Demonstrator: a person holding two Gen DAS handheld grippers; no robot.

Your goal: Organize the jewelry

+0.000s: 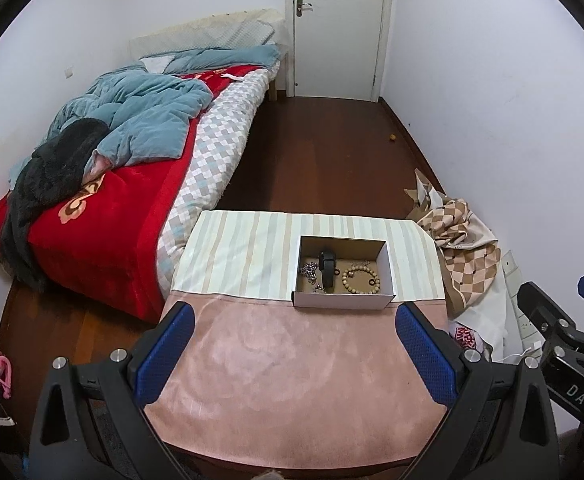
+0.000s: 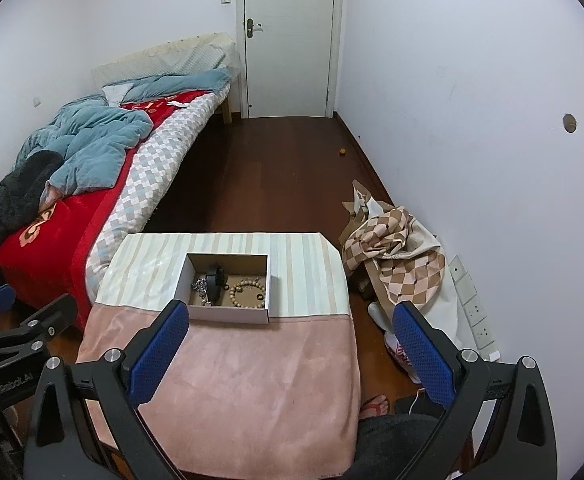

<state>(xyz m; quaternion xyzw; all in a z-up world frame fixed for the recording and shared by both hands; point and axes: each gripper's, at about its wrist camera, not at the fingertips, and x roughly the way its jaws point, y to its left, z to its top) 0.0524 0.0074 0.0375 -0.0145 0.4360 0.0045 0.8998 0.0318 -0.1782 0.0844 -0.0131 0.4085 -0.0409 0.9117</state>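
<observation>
Both grippers hang above the near end of the table with nothing between their blue pads: the left gripper (image 1: 292,354) has its jaws spread wide over the pink cloth (image 1: 292,380), and the right gripper (image 2: 290,354) is spread just as wide, its left finger over the pink cloth and its right finger out past the table's right edge, above the floor. Neither touches anything. Farther along the table, on the striped cloth (image 1: 244,252) that covers its far half, sits a white cardboard box (image 1: 343,300) with its top open. Inside it lies the jewelry: a wooden bead bracelet (image 1: 360,279) on the right, a dark strap-like piece, perhaps a watch (image 1: 327,270), in the middle, and a silvery chain (image 1: 309,271) bunched on the left; a few smaller bits lie near the front wall, too small to tell. The box's near wall stands just beside the seam where the striped cloth meets the pink one. A bed (image 1: 104,216) with a red cover and a blue quilt (image 1: 144,116) stands to the left of the table, and a checked fabric heap (image 1: 463,236) lies on the floor to the right, against the wall. A white door (image 1: 337,28) is shut at the far end.
</observation>
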